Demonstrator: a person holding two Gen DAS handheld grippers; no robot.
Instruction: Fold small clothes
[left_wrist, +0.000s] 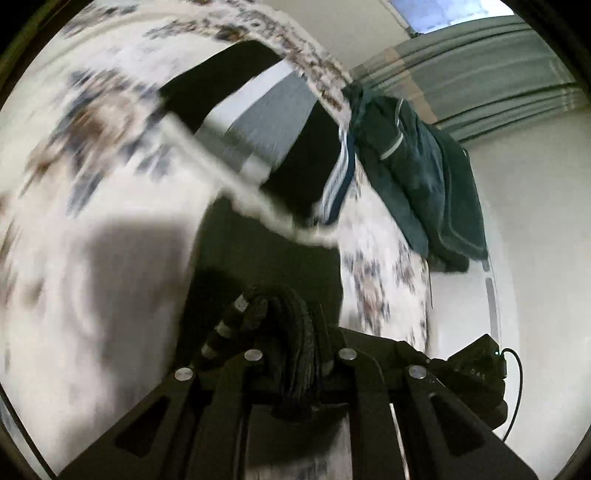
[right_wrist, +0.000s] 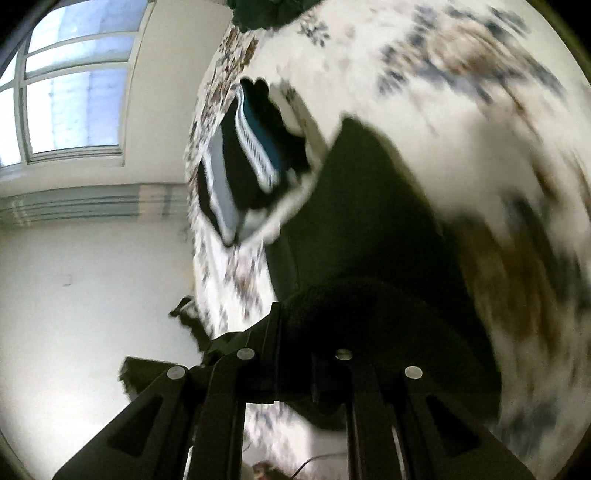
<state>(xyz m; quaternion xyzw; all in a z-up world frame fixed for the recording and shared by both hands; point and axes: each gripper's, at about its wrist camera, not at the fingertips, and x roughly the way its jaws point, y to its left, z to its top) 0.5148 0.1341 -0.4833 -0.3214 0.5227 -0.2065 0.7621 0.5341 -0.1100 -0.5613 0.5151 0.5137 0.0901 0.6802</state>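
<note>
1. dark garment (left_wrist: 269, 258) bunched at lower centre of the left view, left gripper (left_wrist: 295, 354) pinched narrow on its gathered edge.
2. right gripper (right_wrist: 328, 332) clamped narrow on the same dark cloth, low in the right view.
3. behind: floral bedsheet (left_wrist: 92, 258), all blur.
4. folded stack (left_wrist: 258, 122) at upper centre, green clothes (left_wrist: 413, 177) piled upper right.
5. window (right_wrist: 74, 96) upper left in the right view.
</note>
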